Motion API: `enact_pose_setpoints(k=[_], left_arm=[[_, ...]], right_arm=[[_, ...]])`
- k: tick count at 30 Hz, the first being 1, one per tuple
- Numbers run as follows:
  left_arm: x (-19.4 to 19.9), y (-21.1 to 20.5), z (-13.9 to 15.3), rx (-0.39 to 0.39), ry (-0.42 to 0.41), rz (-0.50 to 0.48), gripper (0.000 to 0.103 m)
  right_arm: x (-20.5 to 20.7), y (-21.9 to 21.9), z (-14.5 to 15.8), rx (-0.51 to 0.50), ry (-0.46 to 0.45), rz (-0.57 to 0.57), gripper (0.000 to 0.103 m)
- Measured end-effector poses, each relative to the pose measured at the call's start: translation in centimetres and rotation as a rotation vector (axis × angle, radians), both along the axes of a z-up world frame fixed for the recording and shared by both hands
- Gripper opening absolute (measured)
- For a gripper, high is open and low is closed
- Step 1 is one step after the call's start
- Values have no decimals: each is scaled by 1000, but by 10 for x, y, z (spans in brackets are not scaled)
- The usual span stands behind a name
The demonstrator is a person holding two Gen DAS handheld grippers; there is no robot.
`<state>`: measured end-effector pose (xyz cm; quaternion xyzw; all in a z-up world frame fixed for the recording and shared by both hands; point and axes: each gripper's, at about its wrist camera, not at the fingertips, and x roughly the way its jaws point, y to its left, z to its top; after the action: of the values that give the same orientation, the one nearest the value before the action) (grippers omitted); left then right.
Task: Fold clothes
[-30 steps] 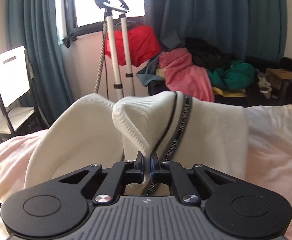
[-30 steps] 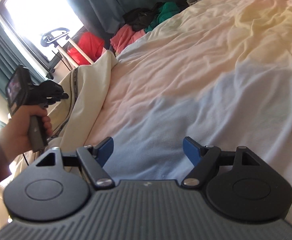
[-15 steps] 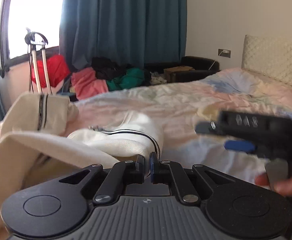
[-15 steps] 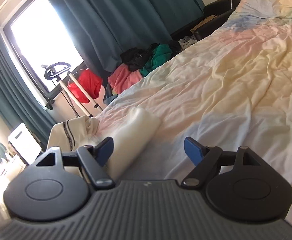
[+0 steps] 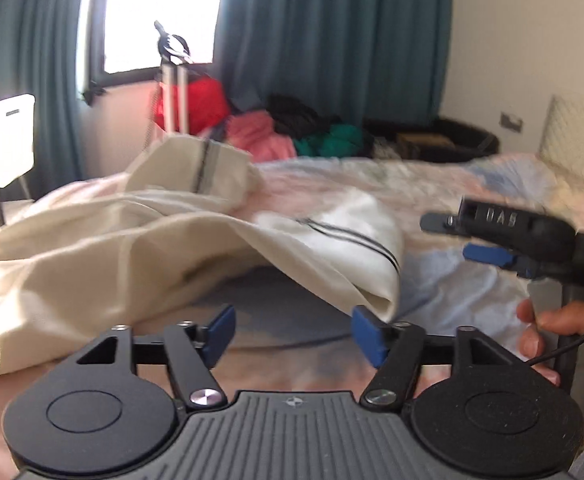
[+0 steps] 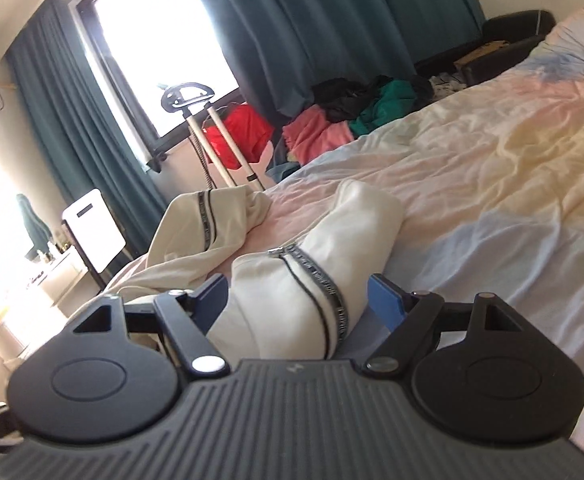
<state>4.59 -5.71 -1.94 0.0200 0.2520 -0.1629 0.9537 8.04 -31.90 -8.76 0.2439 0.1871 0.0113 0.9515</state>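
Note:
A cream garment [image 5: 139, 248] with a black striped band lies rumpled on the pastel bed sheet [image 5: 472, 184]. One folded end of it [image 5: 356, 248] droops just beyond my left gripper [image 5: 294, 332]. That gripper's jaws are opening, and only sheet shows between the blue pads [image 5: 221, 330]. In the right wrist view the same folded end [image 6: 308, 288] lies between the jaws of my open right gripper [image 6: 298, 300]; its pads [image 6: 386, 304] stand beside the cloth without squeezing it. My right gripper [image 5: 452, 238] also shows at the right of the left wrist view, held by a hand [image 5: 552, 320].
Beyond the bed's far edge lies a pile of red, pink, green and black clothes [image 6: 332, 120]. A garment steamer stand [image 6: 211, 148] stands by the window. A white chair [image 5: 11, 136] is at the left. Teal curtains [image 5: 332, 40] hang behind.
My left gripper, shut on the cream garment before, has swung right across the bed and let it go. The folded end now lies on the sheet, between the right gripper's jaws.

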Motion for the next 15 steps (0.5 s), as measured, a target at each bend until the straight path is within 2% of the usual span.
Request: enact_pose_setpoints(k=[3,4,6,9,12,15], left_arm=[[-11,24,3,-32,-24,95,83],[-10,28,2,-42,-15,103,83],[-8,35,1,-60,-2,113,91],[-2,40,0,-95,-19,107,100],[5,45,-8,-144,-53,135,102],[14,52,-20,-180,-60,139,102]], right_arm=[[5,15,1,-35,13,45,77],[6,20,0,-50,19,54,76],[5,30,0,-81,29,73,76],[5,46,-2,-116,39,104,76],[17,58,-4,-133,57,119,70],[48,70,-4,-180,67,123,70]])
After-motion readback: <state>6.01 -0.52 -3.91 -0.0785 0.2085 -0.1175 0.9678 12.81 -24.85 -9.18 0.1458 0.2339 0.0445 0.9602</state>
